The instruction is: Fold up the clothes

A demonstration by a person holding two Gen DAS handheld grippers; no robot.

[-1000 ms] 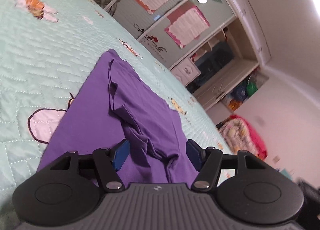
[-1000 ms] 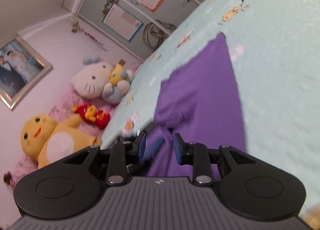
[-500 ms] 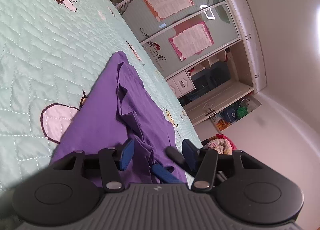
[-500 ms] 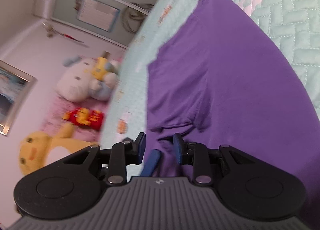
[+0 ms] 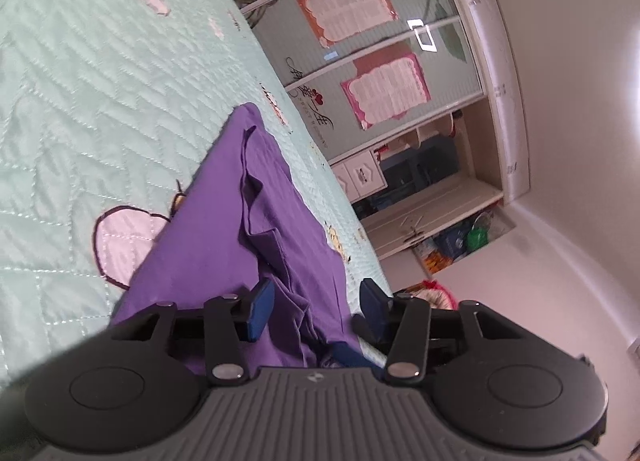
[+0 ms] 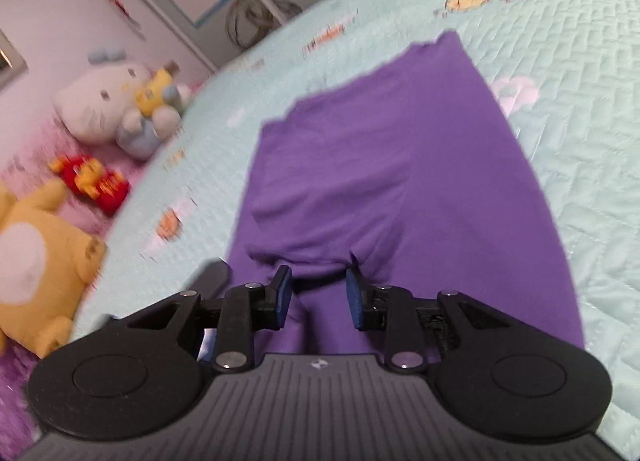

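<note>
Cloth, a soft, light purple shirt [image 6: 392, 181], lies limp on the bed [image 5: 80, 101]; both claws, left [image 5: 316, 311] and right [image 6: 318, 297], gape wide over bunched folds, probably the best grip

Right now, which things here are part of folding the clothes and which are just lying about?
For the job:
purple garment
bed cover it lies on
left gripper, open
right gripper, open

Just lying about:
white plush cat
yellow plush
red toy
wardrobe posters
</note>
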